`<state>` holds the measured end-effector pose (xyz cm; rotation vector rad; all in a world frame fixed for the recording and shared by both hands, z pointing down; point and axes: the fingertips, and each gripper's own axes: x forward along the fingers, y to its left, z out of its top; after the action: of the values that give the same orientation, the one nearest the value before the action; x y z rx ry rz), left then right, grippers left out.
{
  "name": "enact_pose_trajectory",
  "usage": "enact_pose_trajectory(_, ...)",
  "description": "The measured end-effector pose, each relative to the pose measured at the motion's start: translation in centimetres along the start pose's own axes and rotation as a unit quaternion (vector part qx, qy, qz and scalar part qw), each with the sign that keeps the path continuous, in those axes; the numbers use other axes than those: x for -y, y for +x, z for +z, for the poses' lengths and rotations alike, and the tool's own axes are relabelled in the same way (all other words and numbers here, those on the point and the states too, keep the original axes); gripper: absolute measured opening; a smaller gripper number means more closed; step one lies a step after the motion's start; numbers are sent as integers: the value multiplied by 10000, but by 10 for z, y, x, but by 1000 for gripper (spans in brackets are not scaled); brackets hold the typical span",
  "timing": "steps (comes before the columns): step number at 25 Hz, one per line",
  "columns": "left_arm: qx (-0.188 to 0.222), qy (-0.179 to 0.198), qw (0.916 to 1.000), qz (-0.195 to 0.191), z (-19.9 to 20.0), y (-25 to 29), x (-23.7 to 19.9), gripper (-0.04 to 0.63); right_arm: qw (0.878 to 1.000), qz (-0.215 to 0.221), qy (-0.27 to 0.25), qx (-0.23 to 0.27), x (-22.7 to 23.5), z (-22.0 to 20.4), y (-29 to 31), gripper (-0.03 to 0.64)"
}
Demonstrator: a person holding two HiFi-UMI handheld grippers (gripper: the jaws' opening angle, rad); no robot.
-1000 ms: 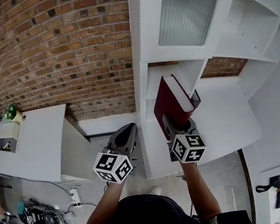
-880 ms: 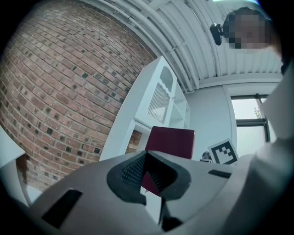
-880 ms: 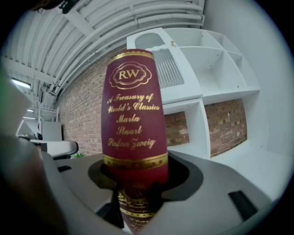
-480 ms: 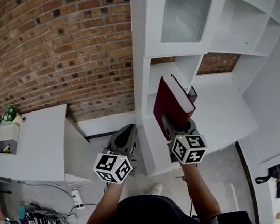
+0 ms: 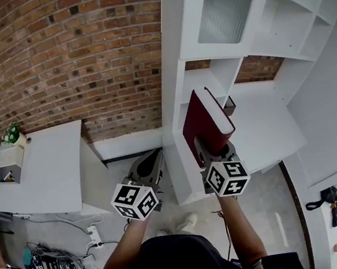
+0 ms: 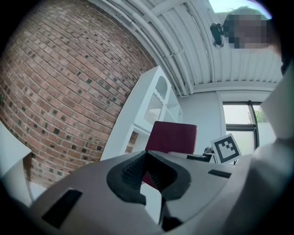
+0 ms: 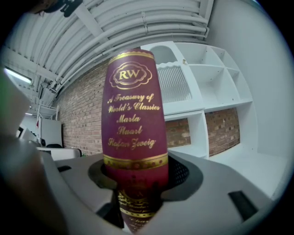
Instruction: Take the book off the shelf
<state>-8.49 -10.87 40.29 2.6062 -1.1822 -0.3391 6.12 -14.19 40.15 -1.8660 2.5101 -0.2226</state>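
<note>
I saw one maroon book (image 5: 203, 121), its lower end pinched upright in the right gripper (image 5: 210, 149), above the left end of the ledge of the white shelf unit (image 5: 263, 138). Gold lettering on the spine read "RW", "A Treasury of World's Classics", "Maria Stuart", "Stefan Zweig". The left gripper (image 5: 149, 163), second of two, carried nothing, its jaws seemingly pressed together.

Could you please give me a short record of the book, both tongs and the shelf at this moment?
Book: dark red hardback, upright, in front of the shelves
Right tongs: shut on the book's lower end
Left tongs: shut, empty, left of the book
Shelf unit: white, behind the book
</note>
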Motion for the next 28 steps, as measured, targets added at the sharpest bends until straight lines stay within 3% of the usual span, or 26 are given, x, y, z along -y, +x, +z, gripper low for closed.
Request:
enact_pose_trajectory(13,-58,-120,9999,-84,-8,-40,-10,17,9998,-131,89,-103,-38,-25,-24,245)
enact_pose_trajectory(28,-46,-105,9994,-327,-9,-11,28,16,9996,-203,108,-139,-11,-20,-47,245)
